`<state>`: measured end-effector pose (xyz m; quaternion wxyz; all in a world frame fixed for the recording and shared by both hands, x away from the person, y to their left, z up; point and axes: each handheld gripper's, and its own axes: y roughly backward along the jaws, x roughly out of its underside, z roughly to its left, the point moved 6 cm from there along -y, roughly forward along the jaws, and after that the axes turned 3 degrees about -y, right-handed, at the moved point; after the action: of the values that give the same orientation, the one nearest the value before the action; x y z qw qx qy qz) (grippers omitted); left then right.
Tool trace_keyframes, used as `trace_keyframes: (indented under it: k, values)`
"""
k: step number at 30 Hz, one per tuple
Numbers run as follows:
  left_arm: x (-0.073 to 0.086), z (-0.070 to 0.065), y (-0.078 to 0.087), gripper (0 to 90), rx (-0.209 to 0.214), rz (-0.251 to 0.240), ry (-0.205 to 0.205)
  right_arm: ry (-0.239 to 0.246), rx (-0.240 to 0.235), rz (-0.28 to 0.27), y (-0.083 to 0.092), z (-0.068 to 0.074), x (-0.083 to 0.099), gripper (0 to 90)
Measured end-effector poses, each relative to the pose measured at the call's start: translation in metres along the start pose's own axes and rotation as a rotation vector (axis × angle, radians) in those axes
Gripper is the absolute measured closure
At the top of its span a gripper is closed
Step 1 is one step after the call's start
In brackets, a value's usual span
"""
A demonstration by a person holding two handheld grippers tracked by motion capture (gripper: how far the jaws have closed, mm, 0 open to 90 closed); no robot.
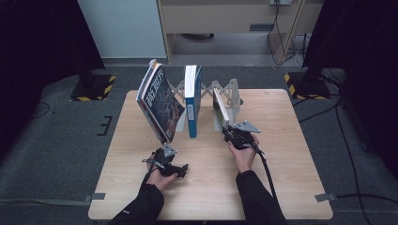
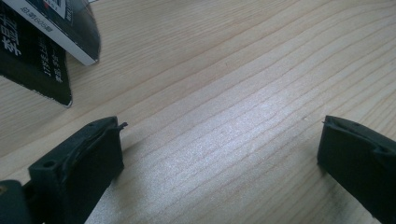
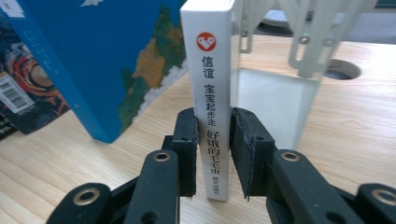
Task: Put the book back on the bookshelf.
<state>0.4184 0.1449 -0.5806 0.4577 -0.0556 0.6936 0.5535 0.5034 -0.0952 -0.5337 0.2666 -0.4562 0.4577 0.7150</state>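
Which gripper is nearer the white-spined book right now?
Right. The right gripper has its jaws closed on the white-spined book at its spine. The left gripper sits apart, jaws open over the table, near the leaning books.

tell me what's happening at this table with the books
A person holding a gripper in each hand is working at books stood in a white folding rack on a wooden table. The right gripper is shut on the spine of a white book standing upright at the rack's right end. The left gripper sits open over bare table, holding nothing, just below the leaning dark-covered books. A blue book stands upright between them.
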Motion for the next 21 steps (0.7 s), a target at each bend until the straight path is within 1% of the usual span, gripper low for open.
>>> trace_keyframes:
  k: [2, 4, 6, 7, 9, 11, 13, 16, 17, 21]
  values:
    - [0.000, 0.000, 0.000, 0.0, 0.000, 0.000, 0.000, -0.008, -0.015, 0.000, -0.003, 0.004, 0.000, 69.2]
    - [0.000, 0.000, 0.000, 0.0, 0.000, 0.000, 0.000, -0.005, -0.015, -0.002, -0.004, 0.006, 0.001, 67.5]
    - [0.000, 0.000, 0.000, 0.0, 0.000, 0.000, 0.000, -0.002, -0.023, 0.013, -0.005, 0.005, 0.003, 61.5]
    - [0.000, 0.000, 0.000, 0.0, 0.000, 0.000, 0.000, -0.001, -0.024, 0.017, -0.005, 0.004, 0.005, 61.1]
    - [0.000, 0.000, 0.000, 0.0, 0.000, 0.000, 0.000, 0.003, -0.035, 0.022, -0.003, 0.004, 0.008, 63.1]
    - [0.000, 0.000, 0.000, 0.0, 0.000, 0.000, 0.000, 0.028, -0.036, 0.034, -0.001, 0.003, 0.011, 68.5]
    - [0.000, 0.000, 0.000, 0.0, 0.000, 0.000, 0.000, 0.030, -0.034, 0.025, 0.000, 0.002, 0.012, 73.0]
    - [0.000, 0.000, 0.000, 0.0, -0.001, 0.000, 0.000, 0.024, -0.037, 0.029, 0.000, 0.002, 0.011, 73.3]
    - [0.000, 0.000, 0.000, 0.0, 0.000, 0.000, 0.000, 0.014, -0.040, 0.030, -0.001, 0.003, 0.011, 73.3]
    - [0.000, 0.000, 0.000, 0.0, 0.000, 0.000, 0.000, 0.005, -0.049, 0.035, -0.005, 0.007, 0.009, 72.8]
